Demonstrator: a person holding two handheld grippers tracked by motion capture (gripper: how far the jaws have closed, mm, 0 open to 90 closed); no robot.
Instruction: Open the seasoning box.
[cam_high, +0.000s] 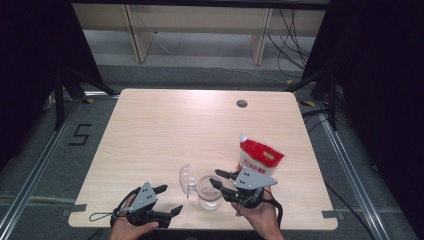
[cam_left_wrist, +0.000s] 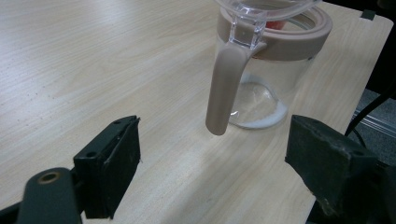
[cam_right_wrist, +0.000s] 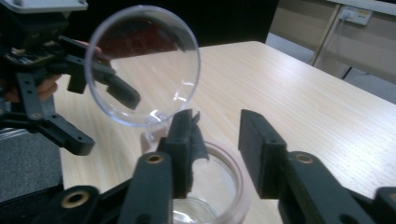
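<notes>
Left gripper (cam_left_wrist: 212, 163) agape facing jar (cam_left_wrist: 266, 70) handle, right gripper (cam_right_wrist: 217, 140) parted over rim.

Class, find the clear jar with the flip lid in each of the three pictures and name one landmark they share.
High view: the jar stands near the table's front edge, between the two grippers, lid open.
Left gripper view: upper right, beige handle facing the camera.
Right gripper view: bottom centre, under the jaws, round lid raised.
Shared landmark: the light wooden table.

Grey floor (cam_high: 45, 150), black curtains (cam_high: 30, 50) both sides, wooden shelving (cam_high: 200, 22) behind.
</notes>
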